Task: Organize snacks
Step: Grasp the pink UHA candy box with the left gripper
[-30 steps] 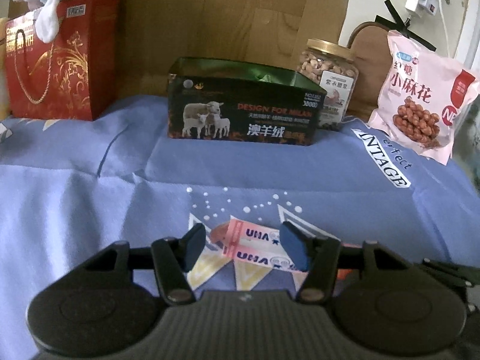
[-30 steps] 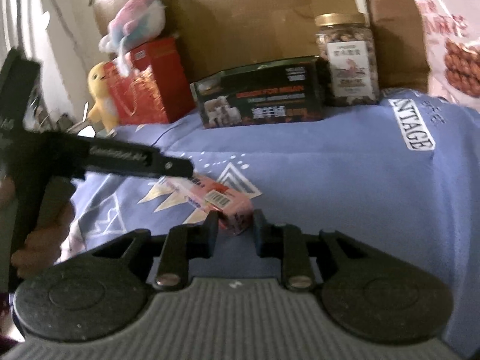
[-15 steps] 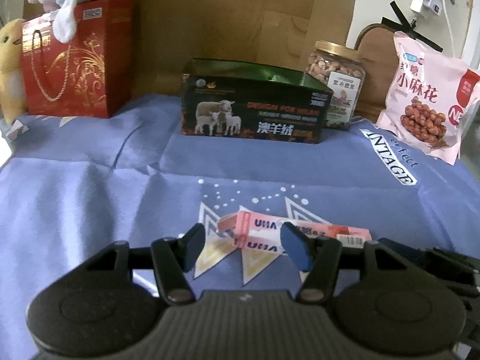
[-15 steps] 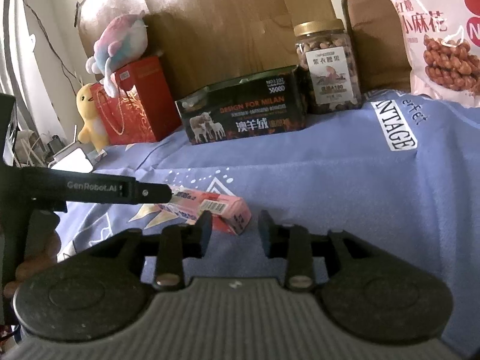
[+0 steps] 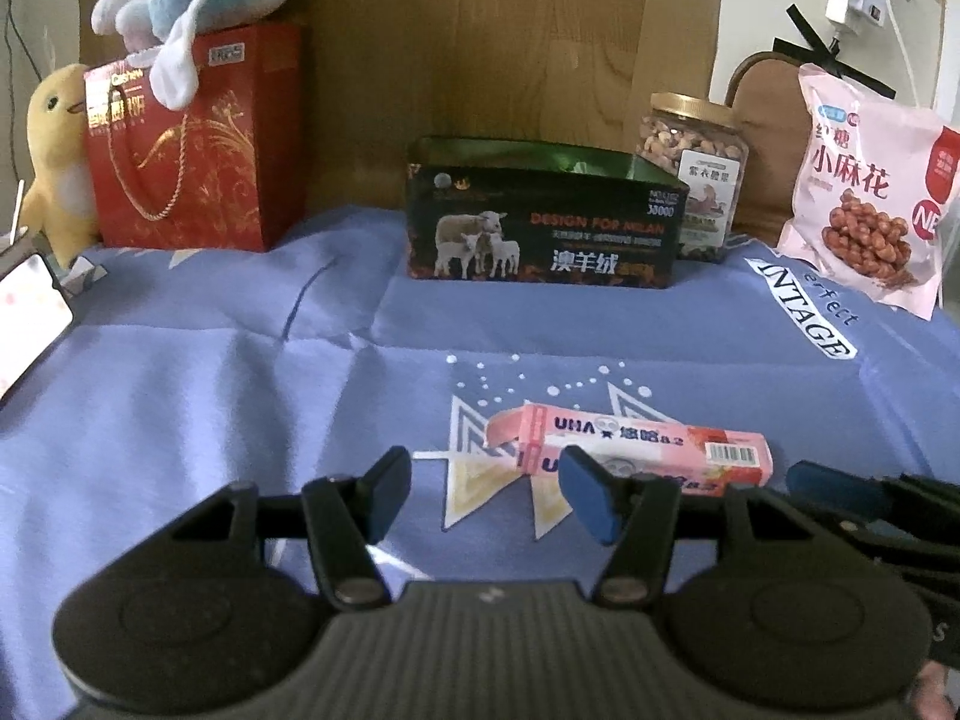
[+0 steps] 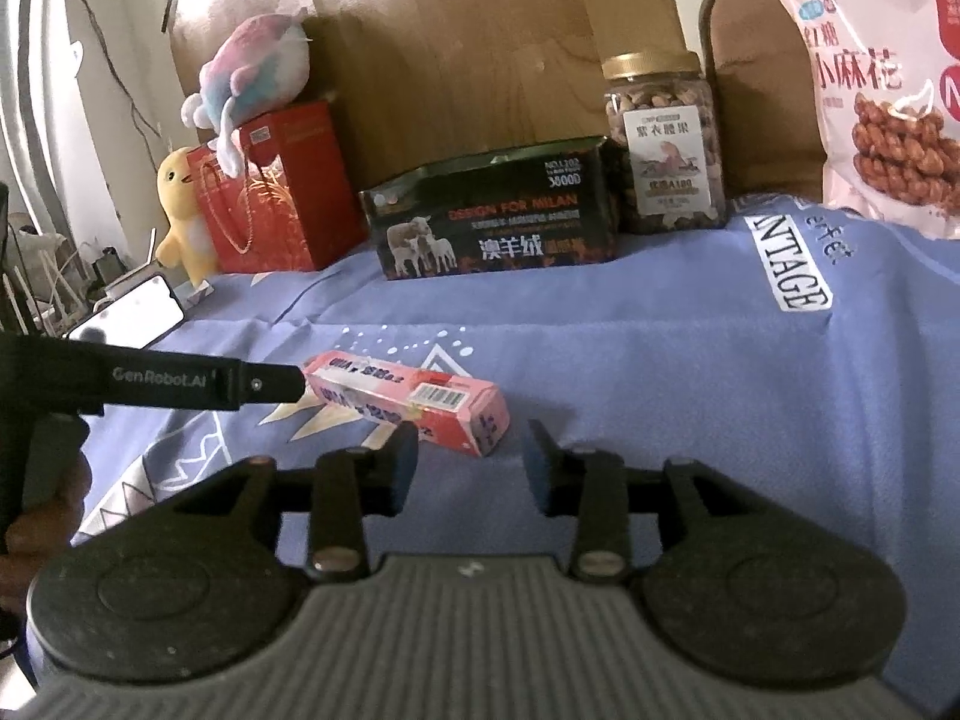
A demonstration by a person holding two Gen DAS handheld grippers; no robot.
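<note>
The right claw [image 6: 468,456] is opening as we watch, its pads spreading clear of the pink candy box [image 6: 414,405], which a second ago sat pinched at its near end between them. So that's a release: the box now lies flat on the blue cloth [image 6: 660,372], its end just ahead of the right claw's gap and touching neither pad. Over in the left view, the left claw [image 5: 483,495] stands half-wide with nothing between its pads, same spread as a second ago, and the pink candy box [image 5: 630,450] has slid from dead centre between its fingers to the right, partly behind the right-hand pad. At the back, the dark open tin [image 5: 540,222] with the sheep on it waits, flanked by the nut jar [image 5: 696,168] and the pink snack bag [image 5: 864,192]. My read: the box has only been repositioned, not yet put away, and the tin looks the likely home for it.
</note>
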